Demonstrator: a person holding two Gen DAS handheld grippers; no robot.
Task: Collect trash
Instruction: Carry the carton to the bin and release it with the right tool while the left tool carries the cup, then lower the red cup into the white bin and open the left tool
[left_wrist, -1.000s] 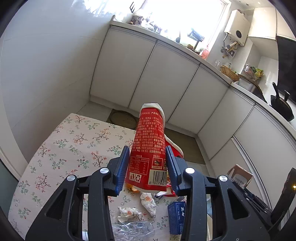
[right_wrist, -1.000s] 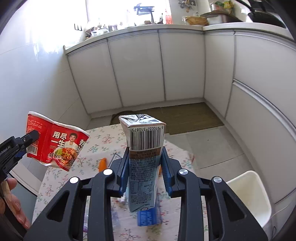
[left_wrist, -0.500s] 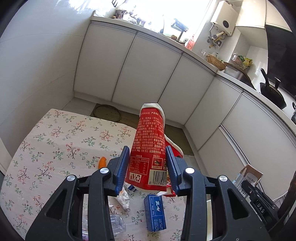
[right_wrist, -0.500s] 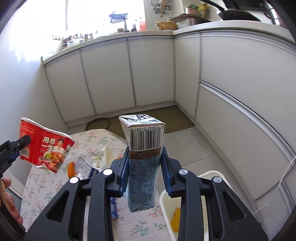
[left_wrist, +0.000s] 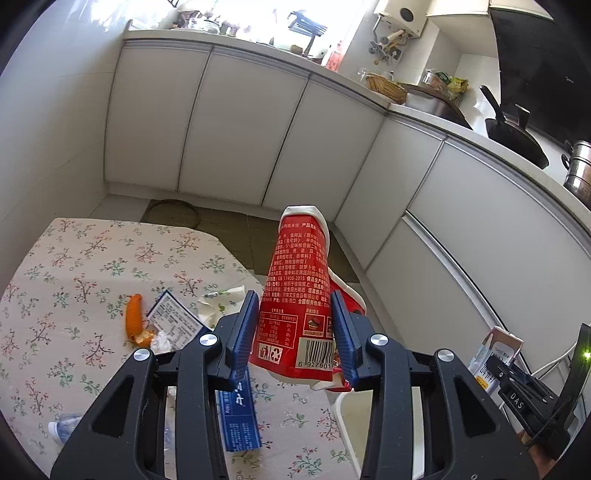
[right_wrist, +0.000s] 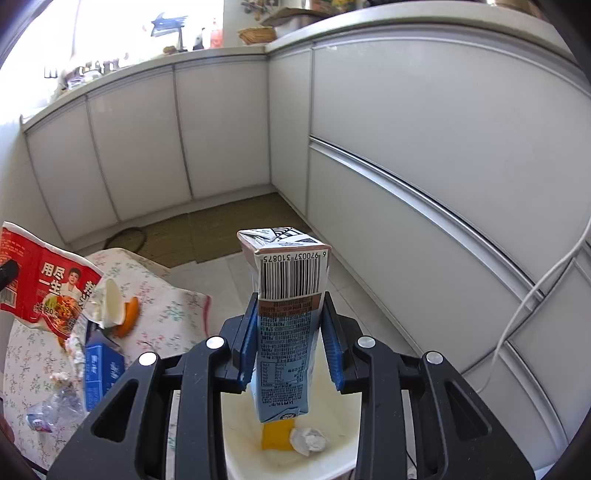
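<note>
1. Left wrist view: the left gripper (left_wrist: 293, 334) clamps a crushed red noodle cup (left_wrist: 295, 306) between its blue pads, the cup standing upright with its barcode facing the camera.
2. The cup hangs above the right edge of a table (left_wrist: 74, 258) covered in a floral cloth, with part of a white bin (left_wrist: 351, 417) showing just below the gripper.
3. On the table lie an orange peel (left_wrist: 133, 321), a printed wrapper (left_wrist: 173, 325), a crumpled tissue (left_wrist: 218, 306), a blue box (left_wrist: 238, 421) and a clear plastic bottle (left_wrist: 62, 432).
4. At the far right of this view, the right gripper (left_wrist: 517, 391) is partly visible with a carton (left_wrist: 495, 354) in it.
5. Right wrist view: the right gripper (right_wrist: 290, 343) grips the carton (right_wrist: 286, 325) upright between its pads, barcode near the top.
6. The carton is held directly above the open bin (right_wrist: 236, 417), which stands on the floor beside the table (right_wrist: 166, 310).
7. Inside the bin lie a yellow piece (right_wrist: 275, 437) and a white paper ball (right_wrist: 308, 439).
8. At the left edge, the cup (right_wrist: 44, 280) hangs above the table, over the peel (right_wrist: 127, 317), the box (right_wrist: 101, 369) and the bottle (right_wrist: 51, 410).
</note>
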